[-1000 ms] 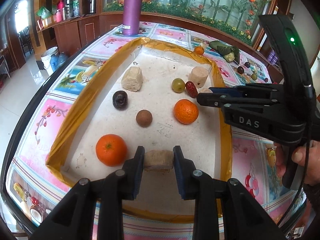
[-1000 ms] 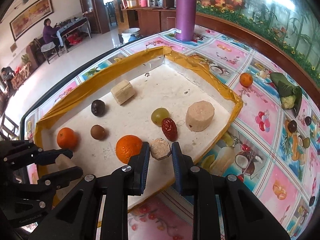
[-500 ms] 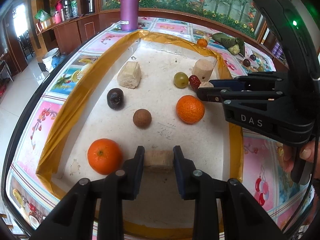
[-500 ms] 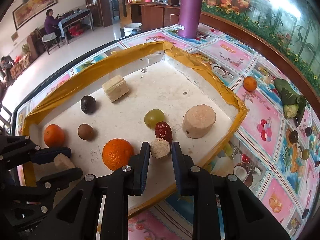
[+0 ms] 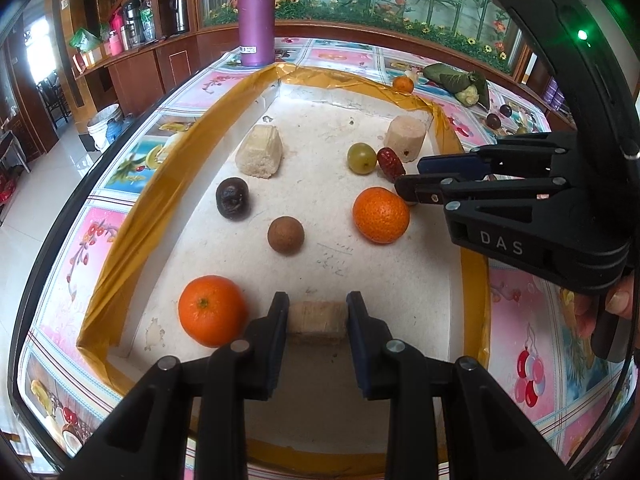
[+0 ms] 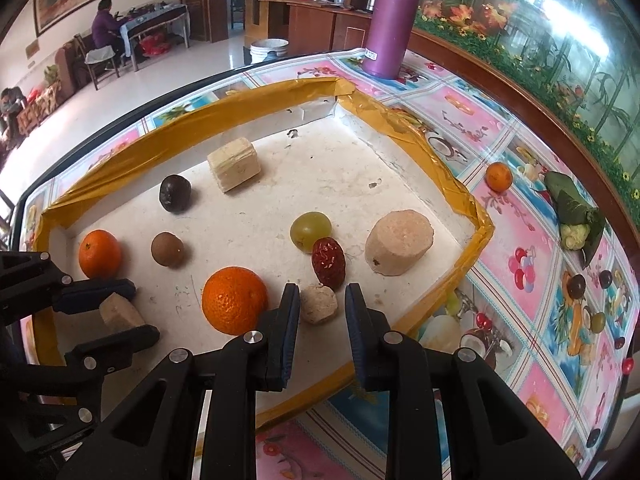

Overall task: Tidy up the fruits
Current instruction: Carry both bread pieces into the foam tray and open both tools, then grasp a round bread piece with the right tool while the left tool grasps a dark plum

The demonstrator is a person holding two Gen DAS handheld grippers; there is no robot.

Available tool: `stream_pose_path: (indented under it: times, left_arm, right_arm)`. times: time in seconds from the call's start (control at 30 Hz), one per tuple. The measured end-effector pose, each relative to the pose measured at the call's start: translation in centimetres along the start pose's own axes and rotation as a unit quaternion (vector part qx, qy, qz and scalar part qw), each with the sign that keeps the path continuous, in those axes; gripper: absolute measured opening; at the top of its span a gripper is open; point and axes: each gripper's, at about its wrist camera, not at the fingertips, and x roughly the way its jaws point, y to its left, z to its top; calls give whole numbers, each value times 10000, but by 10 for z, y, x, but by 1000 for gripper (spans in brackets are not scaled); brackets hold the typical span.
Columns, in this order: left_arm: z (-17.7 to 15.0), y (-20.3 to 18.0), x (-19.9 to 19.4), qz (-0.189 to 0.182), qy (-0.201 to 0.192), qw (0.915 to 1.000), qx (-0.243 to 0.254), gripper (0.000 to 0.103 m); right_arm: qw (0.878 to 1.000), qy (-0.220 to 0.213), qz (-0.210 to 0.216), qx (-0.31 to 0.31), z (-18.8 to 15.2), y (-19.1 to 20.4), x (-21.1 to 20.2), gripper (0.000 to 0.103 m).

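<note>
A white tray [image 5: 132, 216] with yellow-taped rims holds two oranges [image 5: 212, 316] [image 5: 381, 215], a brown longan [image 5: 285, 235], a dark fruit [image 5: 233, 199], a green grape [image 5: 361, 158] and a red date [image 5: 390, 162]. My left gripper [image 5: 318, 298] is shut on a small beige block [image 5: 318, 320] at the tray's near edge, beside the left orange. At the tray's right side, my right gripper [image 6: 322, 288] is shut on a small beige ball [image 6: 319, 304], just below the date [image 6: 328, 262] and right of an orange [image 6: 234, 300].
A larger beige block [image 5: 260, 152] and a beige cylinder [image 5: 406, 138] also stand in the tray. A purple flask [image 5: 256, 12] stands beyond its far corner. On the tablecloth to the right lie a small orange [image 6: 499, 176], a leaf-wrapped bundle [image 6: 572, 208] and several small fruits.
Both views have tilted slightly and the tray looks a little nearer. The beige block and the beige ball stay between the same jaws; nothing was picked up or let go.
</note>
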Motion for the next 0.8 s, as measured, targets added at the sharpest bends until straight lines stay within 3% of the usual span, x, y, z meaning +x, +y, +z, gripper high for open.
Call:
stream_pose_path:
  times: [0.1, 0.23, 0.43, 0.6, 0.8]
  left_arm:
    - [-1, 0, -3, 25, -19, 10000, 8, 35]
    - [-2, -1, -9, 83, -106, 9999, 0, 47]
    - [-7, -2, -20, 196, -218, 9996, -19, 59]
    - [-11, -5, -30, 340, -360, 9988, -47, 65]
    - [-14, -15, -47, 493, -646, 9966, -94, 81]
  right_arm:
    - [10000, -47, -10, 62, -1, 1, -6, 23]
    - [9998, -125, -25, 133, -5, 1, -19, 24]
    - [9990, -313, 29, 328, -18, 1, -45, 25]
    - [9976, -394, 84, 562, -36, -3, -64, 29]
    - [9945, -459, 112, 930, -61, -12, -85, 33]
